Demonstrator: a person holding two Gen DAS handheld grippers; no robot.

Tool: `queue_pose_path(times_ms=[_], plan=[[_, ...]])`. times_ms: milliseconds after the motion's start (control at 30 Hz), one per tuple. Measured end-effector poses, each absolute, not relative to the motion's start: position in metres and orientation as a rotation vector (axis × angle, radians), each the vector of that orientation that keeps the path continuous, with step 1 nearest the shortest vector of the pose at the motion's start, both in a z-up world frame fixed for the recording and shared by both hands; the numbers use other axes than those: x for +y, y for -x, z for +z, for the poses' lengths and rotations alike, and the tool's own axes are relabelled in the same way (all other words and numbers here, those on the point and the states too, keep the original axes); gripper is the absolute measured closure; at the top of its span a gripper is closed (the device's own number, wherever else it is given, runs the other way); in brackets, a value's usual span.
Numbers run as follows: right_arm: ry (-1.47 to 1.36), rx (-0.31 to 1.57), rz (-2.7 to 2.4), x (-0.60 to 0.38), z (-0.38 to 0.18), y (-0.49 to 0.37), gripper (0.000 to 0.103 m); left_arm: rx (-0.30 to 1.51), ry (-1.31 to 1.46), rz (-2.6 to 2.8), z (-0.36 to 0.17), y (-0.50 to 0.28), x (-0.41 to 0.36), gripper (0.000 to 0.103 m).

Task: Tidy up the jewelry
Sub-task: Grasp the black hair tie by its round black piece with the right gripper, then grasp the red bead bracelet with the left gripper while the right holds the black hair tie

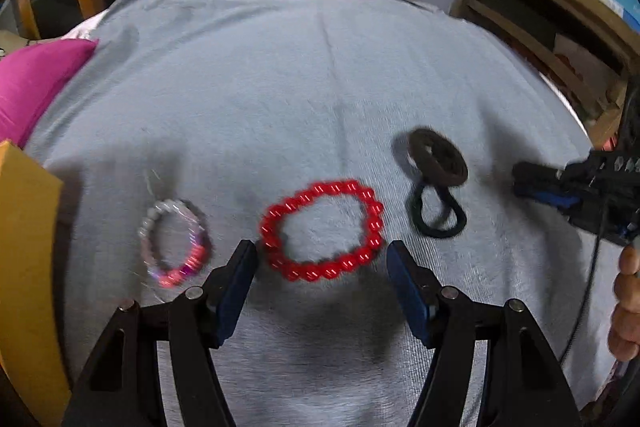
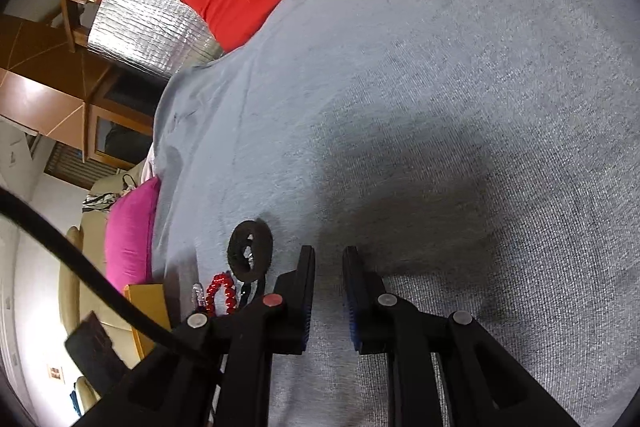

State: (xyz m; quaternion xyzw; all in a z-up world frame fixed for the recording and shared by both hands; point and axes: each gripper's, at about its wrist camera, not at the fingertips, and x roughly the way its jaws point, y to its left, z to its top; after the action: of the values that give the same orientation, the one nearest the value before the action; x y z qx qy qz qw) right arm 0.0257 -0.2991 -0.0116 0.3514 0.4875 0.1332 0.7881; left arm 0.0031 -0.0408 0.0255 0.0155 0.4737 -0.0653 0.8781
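While nothing gripped yet, step looks like approach to first pick. Grey cloth (image 1: 360, 87): soft, fuzzy knit, covers desk. Yellow box (image 1: 24, 247) at left edge, flat-sided, likely destination. Left tool (image 1: 322, 263): spread wide, empty, straddling near side of red bracelet (image 1: 320, 233), glossy round beads. Right tool (image 2: 329, 267): narrow gap, empty, over bare cloth. Brown scrunchie (image 1: 438, 157), black tie (image 1: 438, 213): soft loops, touching. Pink-clear bracelet (image 1: 174, 241), blurred. Next: lower, close on beads; may roll.

— We see the pale pink-and-clear beaded bracelet (image 1: 174, 242), left of our left jaws, only as a motion smear.

— And the yellow cardboard box (image 1: 28, 267) beyond it is cut off by the edge.
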Motion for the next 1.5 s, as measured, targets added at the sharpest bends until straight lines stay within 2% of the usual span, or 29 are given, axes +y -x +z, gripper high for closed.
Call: queue_pose_path(times_ms=[67, 133, 200, 233, 267, 367, 400, 433, 567, 633, 667, 1100, 1133, 1167, 1200, 1267, 1500], plan=[[-0.779, 1.044, 0.317, -0.297, -0.010, -0.027, 0.085, 0.970, -0.038, -0.140, 0.026, -0.001, -0.044, 0.037], [-0.792, 1.035, 0.338, -0.292, -0.008, -0.028, 0.084, 0.963, -0.028, -0.146, 0.028, 0.002, -0.042, 0.050], [-0.795, 1.046, 0.356, -0.283, -0.008, -0.031, 0.082, 0.956, -0.021, -0.139, 0.030, 0.006, -0.039, 0.074], [-0.800, 1.055, 0.363, -0.278, -0.009, -0.033, 0.081, 0.954, -0.014, -0.140, 0.030, 0.007, -0.037, 0.079], [-0.806, 1.061, 0.371, -0.274, -0.011, -0.034, 0.081, 0.954, -0.007, -0.143, 0.031, 0.007, -0.035, 0.084], [-0.836, 1.078, 0.382, -0.264, -0.016, -0.038, 0.081, 0.955, 0.032, -0.165, 0.033, 0.008, -0.028, 0.084], [-0.849, 1.080, 0.383, -0.262, -0.018, -0.040, 0.081, 0.953, 0.036, -0.170, 0.035, 0.009, -0.026, 0.092], [-0.859, 1.080, 0.383, -0.259, -0.020, -0.041, 0.081, 0.950, 0.037, -0.174, 0.036, 0.009, -0.024, 0.093], [-0.896, 1.050, 0.372, -0.250, -0.025, -0.044, 0.082, 0.925, 0.056, -0.184, 0.045, 0.013, -0.016, 0.093], [-0.868, 1.041, 0.364, -0.247, -0.023, -0.043, 0.091, 0.917, 0.065, -0.182, 0.049, 0.014, -0.010, 0.093], [-0.845, 1.032, 0.351, -0.246, -0.020, -0.042, 0.092, 0.915, 0.069, -0.180, 0.049, 0.013, -0.008, 0.093], [-0.813, 0.926, 0.395, -0.286, 0.021, -0.011, 0.092, 0.952, 0.056, -0.188, 0.040, 0.003, -0.012, 0.091], [-0.806, 0.929, 0.380, -0.289, 0.021, -0.010, 0.092, 0.955, 0.051, -0.191, 0.039, 0.003, -0.013, 0.089], [-0.773, 0.943, 0.340, -0.294, 0.020, -0.008, 0.092, 0.959, 0.047, -0.197, 0.038, 0.003, -0.015, 0.078], [-0.742, 0.958, 0.302, -0.297, 0.018, -0.008, 0.092, 0.964, 0.043, -0.201, 0.038, 0.003, -0.017, 0.061], [-0.709, 0.997, 0.247, -0.304, 0.011, -0.008, 0.092, 0.976, 0.032, -0.206, 0.036, 0.003, -0.020, 0.043], [-0.659, 1.087, 0.218, -0.302, -0.008, -0.011, 0.092, 0.993, 0.026, -0.258, 0.029, 0.004, -0.030, 0.041]])
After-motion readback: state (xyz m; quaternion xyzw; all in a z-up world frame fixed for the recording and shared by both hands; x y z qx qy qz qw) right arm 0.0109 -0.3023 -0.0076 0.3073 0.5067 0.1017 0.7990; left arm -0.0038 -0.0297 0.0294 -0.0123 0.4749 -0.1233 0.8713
